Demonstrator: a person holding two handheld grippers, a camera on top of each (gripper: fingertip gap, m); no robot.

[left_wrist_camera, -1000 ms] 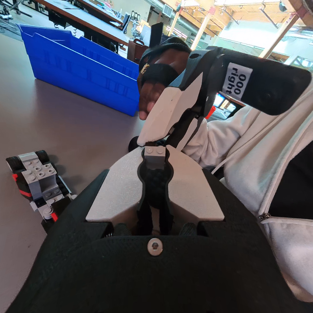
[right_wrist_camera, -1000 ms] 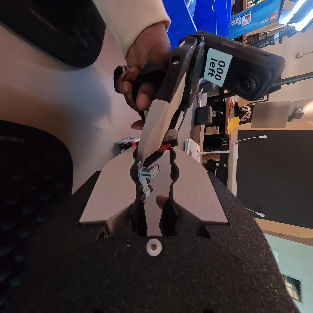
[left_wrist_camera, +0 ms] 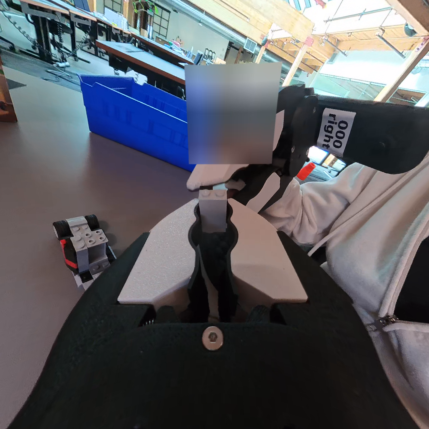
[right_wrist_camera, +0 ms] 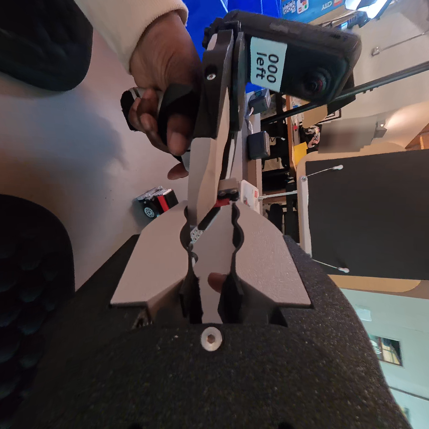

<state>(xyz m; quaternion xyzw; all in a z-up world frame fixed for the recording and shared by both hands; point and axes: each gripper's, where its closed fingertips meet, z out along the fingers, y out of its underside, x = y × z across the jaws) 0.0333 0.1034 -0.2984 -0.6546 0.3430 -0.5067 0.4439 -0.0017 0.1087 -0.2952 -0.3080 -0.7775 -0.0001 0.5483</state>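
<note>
My left gripper (left_wrist_camera: 213,205) is shut on a grey brick (left_wrist_camera: 212,210), held studs up above the table. In the right wrist view the same brick (right_wrist_camera: 228,185) sits at the left gripper's tip, with a small black, red and white brick strip (right_wrist_camera: 209,218) attached under it. That strip slants between the fingers of my right gripper (right_wrist_camera: 209,206), which stand apart. It lies against the left pad (right_wrist_camera: 184,222), and a gap shows along the right pad. The right gripper's tips (left_wrist_camera: 204,180) hover just over the brick's studs.
A part-built grey, black and red toy car (left_wrist_camera: 81,246) lies on the brown table (left_wrist_camera: 58,174) to the left. A blue bin (left_wrist_camera: 139,120) stands behind. A person's white sleeve (left_wrist_camera: 313,209) is at the right. A white booklet (right_wrist_camera: 249,195) lies beyond the brick. Both grippers' tips are close together, under 4 cm apart.
The right fingers closed in and spread again around the strip. The strip has turned to a slant between them. The left gripper kept its hold on the grey brick and rose a little.
</note>
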